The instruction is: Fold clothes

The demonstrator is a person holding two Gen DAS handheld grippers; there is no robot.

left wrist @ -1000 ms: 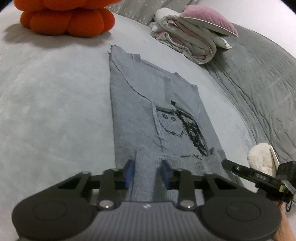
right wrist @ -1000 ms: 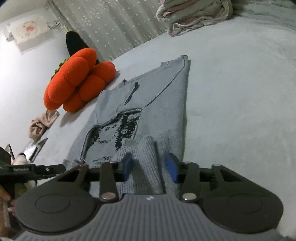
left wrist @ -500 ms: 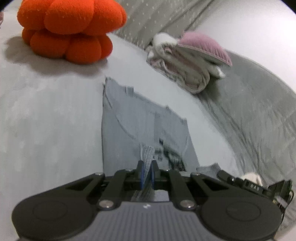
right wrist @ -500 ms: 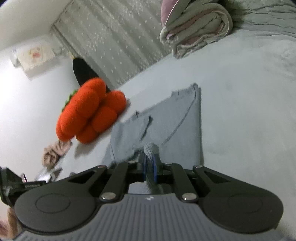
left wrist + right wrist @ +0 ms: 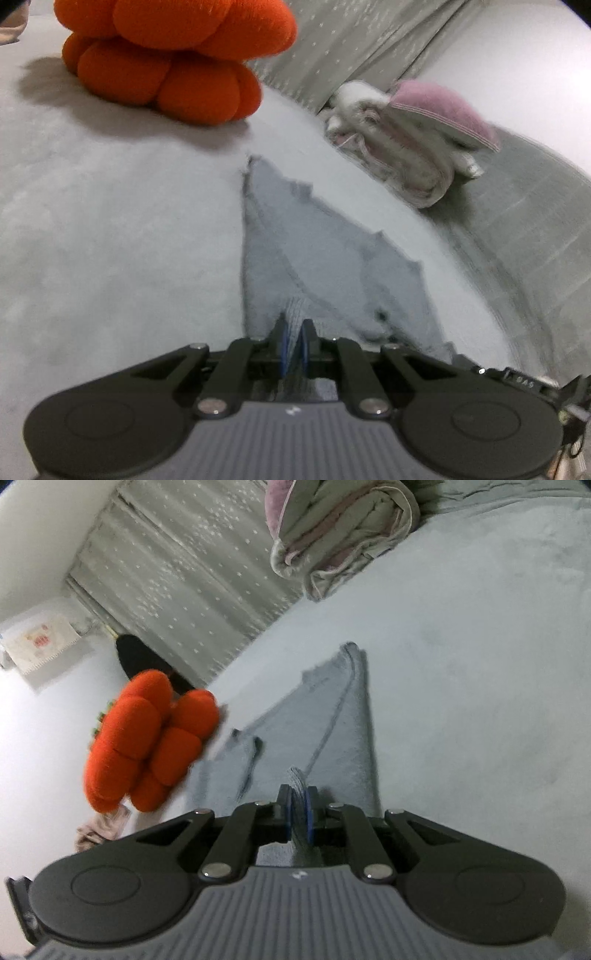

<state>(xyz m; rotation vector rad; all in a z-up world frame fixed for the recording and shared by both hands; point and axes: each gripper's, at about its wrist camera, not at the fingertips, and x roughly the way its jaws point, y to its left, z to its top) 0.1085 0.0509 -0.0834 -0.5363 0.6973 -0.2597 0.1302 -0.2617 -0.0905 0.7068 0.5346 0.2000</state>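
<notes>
Here each hand-held gripper (image 5: 294, 345) (image 5: 300, 818) pinches the sweater's (image 5: 314, 254) ribbed hem.

A grey knitted sweater (image 5: 295, 236) is lying spread lengthwise on the pale bed (image 5: 110, 229), its far end resting flat and reaching toward the head of the bed. Its near ribbed hem is rising off the cover in two pinched tufts. A seam is running diagonally along the fabric, and a dark patch, possibly part of a knitted motif, is showing blurred near the raised edge
</notes>
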